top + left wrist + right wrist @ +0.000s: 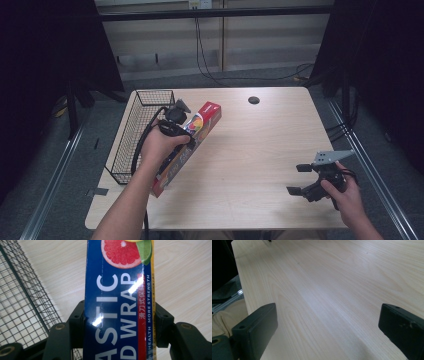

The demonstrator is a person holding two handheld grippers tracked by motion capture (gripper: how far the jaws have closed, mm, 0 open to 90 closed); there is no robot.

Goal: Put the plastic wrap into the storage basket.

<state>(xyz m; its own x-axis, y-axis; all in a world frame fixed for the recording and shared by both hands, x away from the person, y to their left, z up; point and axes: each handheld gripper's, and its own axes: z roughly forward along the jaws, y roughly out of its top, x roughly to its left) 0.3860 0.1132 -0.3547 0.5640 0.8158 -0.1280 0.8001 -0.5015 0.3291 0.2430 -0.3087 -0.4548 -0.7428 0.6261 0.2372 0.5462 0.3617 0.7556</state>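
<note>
Blue and red cardboard is what the plastic wrap box (186, 146) is made of; it is a long, narrow carton printed with a grapefruit slice and white lettering. It is seen lying diagonally at the left part of the table (250, 150), just beside the wire basket (131, 135), with its near end close to the table's front-left edge and its far end angled toward the table's middle. Whether the near end is resting on the wood or is raised slightly cannot be told.

The box is clamped across its width by the left gripper (119, 322); in the left gripper view the two black jaws are pressed against the carton's long sides, one at each side. In the high view the left gripper (175, 122) is held by the left hand (157, 145) over the box's middle, with a black cable looped beside the basket.

The basket is made of black wire mesh, is set along the table's left edge, and bare wood is seen through its grid.

The right gripper (301, 179) is held by the right hand (345, 192) well apart from the box, near the front-right corner of the table. Its jaws are spread wide with nothing between them; in the right gripper view only pale wood grain is seen between the right gripper (325, 325) jaws. A small dark round hole (254, 100) is seen near the table's far edge.
</note>
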